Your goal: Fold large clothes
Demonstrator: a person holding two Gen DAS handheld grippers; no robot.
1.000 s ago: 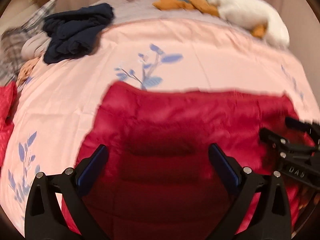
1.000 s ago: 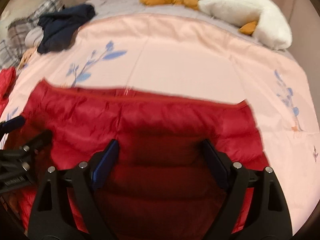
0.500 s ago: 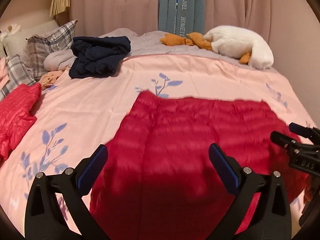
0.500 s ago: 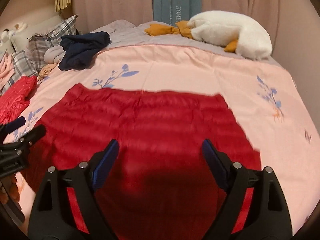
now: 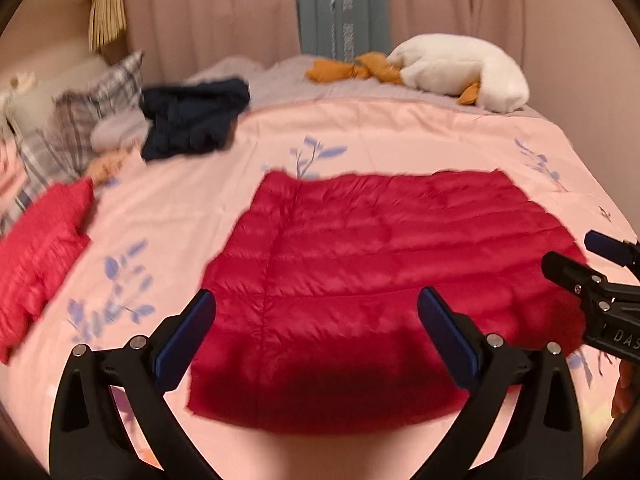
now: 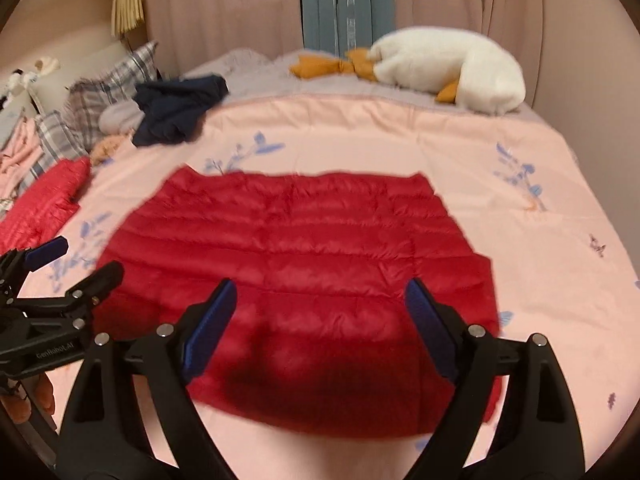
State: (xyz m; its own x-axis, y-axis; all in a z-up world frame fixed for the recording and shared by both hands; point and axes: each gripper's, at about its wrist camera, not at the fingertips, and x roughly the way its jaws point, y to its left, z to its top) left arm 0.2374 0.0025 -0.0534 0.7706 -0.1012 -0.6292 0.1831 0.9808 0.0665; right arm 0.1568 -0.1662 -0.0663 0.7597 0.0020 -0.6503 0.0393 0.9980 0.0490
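A red quilted down jacket lies folded into a flat rectangle on the pink floral bedspread; it also shows in the right wrist view. My left gripper is open and empty, held above the jacket's near edge. My right gripper is open and empty, also above the near edge. Each gripper shows at the side of the other's view: the right one and the left one.
A second red quilted garment lies at the left edge of the bed. A dark navy garment and plaid pillows lie at the back left. A white plush goose lies at the back right. Curtains hang behind.
Both grippers have pulled back and up from the red jacket, which now lies flat. The view widened from close over the jacket to the whole bed.
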